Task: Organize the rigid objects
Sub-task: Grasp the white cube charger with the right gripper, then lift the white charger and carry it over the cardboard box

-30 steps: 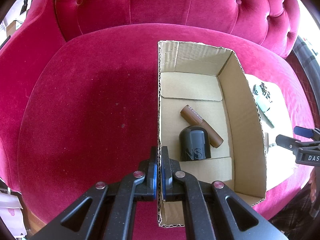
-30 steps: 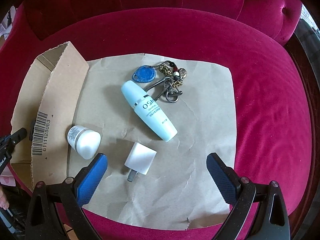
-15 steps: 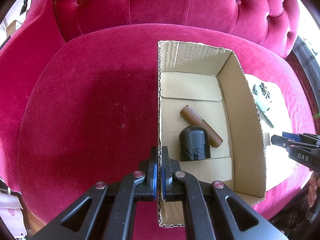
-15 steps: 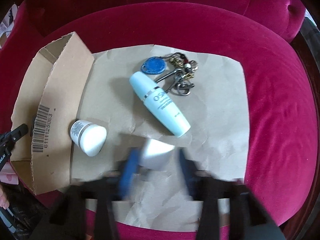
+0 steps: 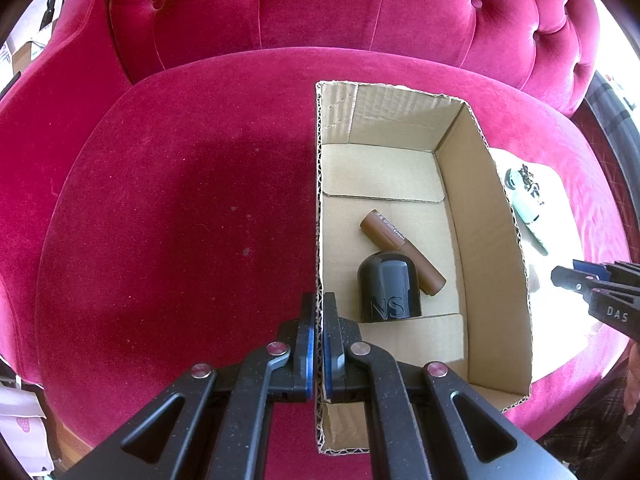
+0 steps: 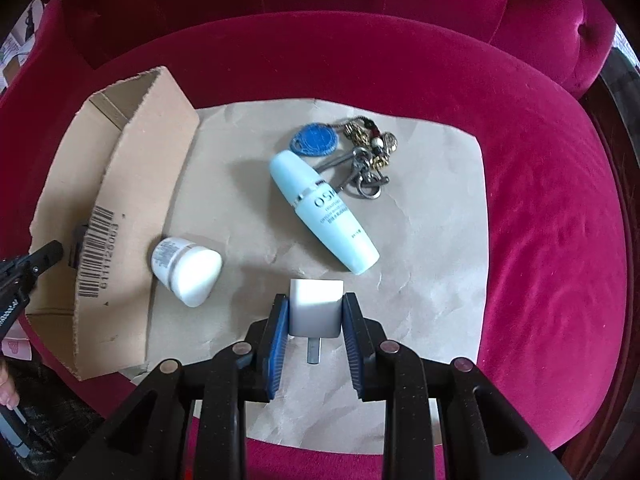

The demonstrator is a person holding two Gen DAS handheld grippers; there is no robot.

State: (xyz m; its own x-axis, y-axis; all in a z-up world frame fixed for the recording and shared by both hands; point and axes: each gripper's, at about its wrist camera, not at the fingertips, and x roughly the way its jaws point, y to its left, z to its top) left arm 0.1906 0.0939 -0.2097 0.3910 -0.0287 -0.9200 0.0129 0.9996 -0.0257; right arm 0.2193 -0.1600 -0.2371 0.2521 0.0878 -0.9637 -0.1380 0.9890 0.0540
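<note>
My left gripper (image 5: 319, 312) is shut on the left wall of the open cardboard box (image 5: 492, 216), which holds a brown tube (image 5: 400, 252) and a black cap-shaped bottle (image 5: 388, 288). My right gripper (image 6: 316, 312) is shut on a white plug adapter (image 6: 316, 304), just above the brown paper sheet (image 6: 420, 264). On the paper lie a pale blue lotion bottle (image 6: 320, 208), a small white jar (image 6: 186, 264) and a bunch of keys with a blue tag (image 6: 352, 148). The box also shows in the right wrist view (image 6: 132, 200).
Everything sits on a red velvet sofa seat (image 5: 180, 220), with the tufted backrest (image 5: 320, 12) behind. The box stands left of the paper sheet. My right gripper shows at the right edge of the left wrist view (image 5: 592, 284).
My right gripper moved forward and down over the white plug adapter and closed on it. My left gripper has stayed shut on the box wall.
</note>
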